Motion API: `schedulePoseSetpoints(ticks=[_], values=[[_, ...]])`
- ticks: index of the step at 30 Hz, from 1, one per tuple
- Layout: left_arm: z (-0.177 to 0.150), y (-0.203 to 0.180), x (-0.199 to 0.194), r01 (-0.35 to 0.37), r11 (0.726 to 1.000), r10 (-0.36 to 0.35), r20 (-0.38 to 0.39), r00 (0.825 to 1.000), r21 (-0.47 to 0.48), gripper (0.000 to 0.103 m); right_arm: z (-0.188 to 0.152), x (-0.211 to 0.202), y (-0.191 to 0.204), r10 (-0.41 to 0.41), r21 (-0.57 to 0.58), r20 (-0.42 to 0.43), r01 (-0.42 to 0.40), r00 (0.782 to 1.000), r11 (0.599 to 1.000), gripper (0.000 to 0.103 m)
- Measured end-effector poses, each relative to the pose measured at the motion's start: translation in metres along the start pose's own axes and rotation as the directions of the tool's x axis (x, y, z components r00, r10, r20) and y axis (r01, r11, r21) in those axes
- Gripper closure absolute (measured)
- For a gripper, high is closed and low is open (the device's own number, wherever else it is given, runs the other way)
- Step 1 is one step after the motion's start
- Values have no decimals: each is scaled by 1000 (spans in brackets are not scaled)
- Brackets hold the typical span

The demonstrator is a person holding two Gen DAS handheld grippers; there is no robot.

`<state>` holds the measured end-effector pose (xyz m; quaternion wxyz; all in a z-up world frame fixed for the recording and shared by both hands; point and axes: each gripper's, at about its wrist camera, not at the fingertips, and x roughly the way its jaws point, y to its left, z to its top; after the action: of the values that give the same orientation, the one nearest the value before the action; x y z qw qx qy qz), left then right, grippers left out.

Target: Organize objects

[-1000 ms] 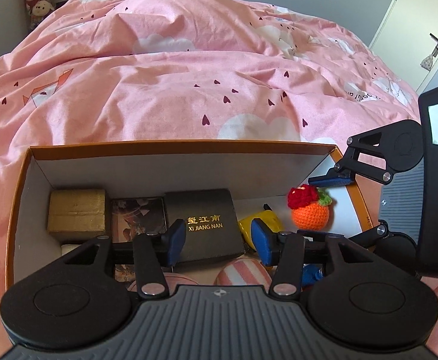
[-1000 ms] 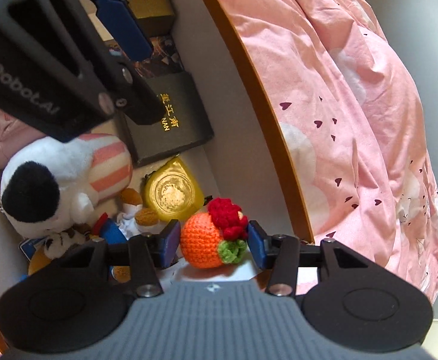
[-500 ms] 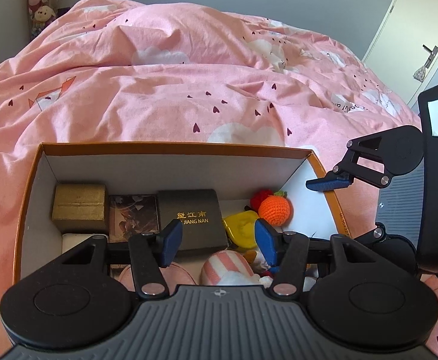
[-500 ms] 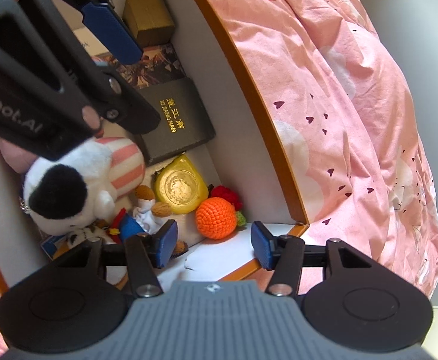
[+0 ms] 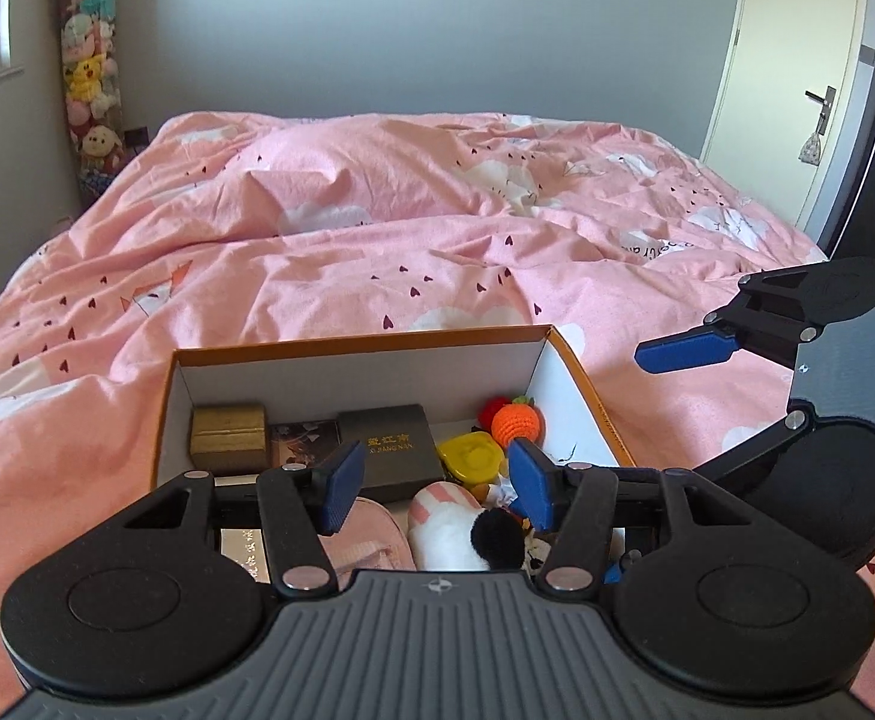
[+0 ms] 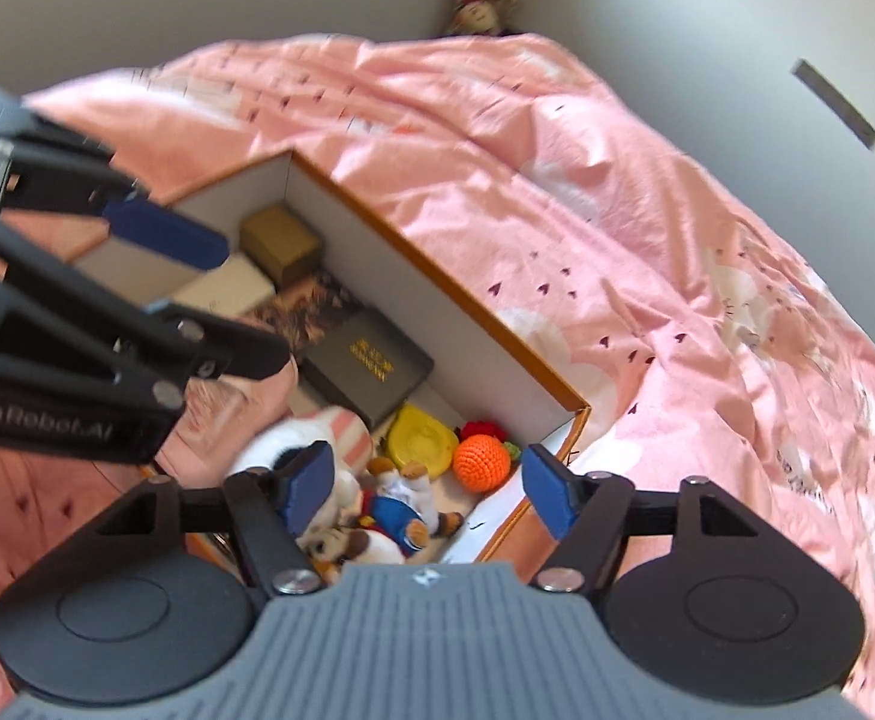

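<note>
Pink bedding (image 5: pixel 377 252) carries an orange-rimmed box (image 5: pixel 353 343). Nearest, the left claw (image 5: pixel 434 489) is held apart, empty, above the box; the right claw (image 6: pixel 431 486) has just been opening, nothing between its pads. Below, a crocheted orange (image 6: pixel 481 461) is seen in the box's corner beside a yellow case (image 6: pixel 422 441). Farther in, a black box (image 5: pixel 389 444) and gold box (image 5: pixel 228 437) are set against the far wall.

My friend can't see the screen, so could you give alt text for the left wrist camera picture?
An open orange-edged box sits on a pink bed, holding a crocheted orange fruit, a yellow case, a black box and a gold box. The left gripper hovers over it, jaws open and empty.
</note>
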<state>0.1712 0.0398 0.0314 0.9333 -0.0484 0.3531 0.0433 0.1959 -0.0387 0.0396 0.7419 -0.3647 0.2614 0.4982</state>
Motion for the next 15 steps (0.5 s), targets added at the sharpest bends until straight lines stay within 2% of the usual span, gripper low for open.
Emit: schedulePoseSetpoints(ticks=[2,6,10,15], values=[[-5,-4,-18,-21,999,20,41,999,32,40,-6,-18,4,-17,67,60,13,998,998,25],[-15,-3,-47,-52,998,49,104,993,35,40,-21,-48,13,-79,188,158,49,984,981,19],[-29,3,-64,-88,996,84,170,982,17,39,-37,-71,21,-147,337,246,58,958,940,13],[-46,10,-70,-179,984,180,229,957,-25,35,-54,-87,31,-221,475,311,50,924,879,10]])
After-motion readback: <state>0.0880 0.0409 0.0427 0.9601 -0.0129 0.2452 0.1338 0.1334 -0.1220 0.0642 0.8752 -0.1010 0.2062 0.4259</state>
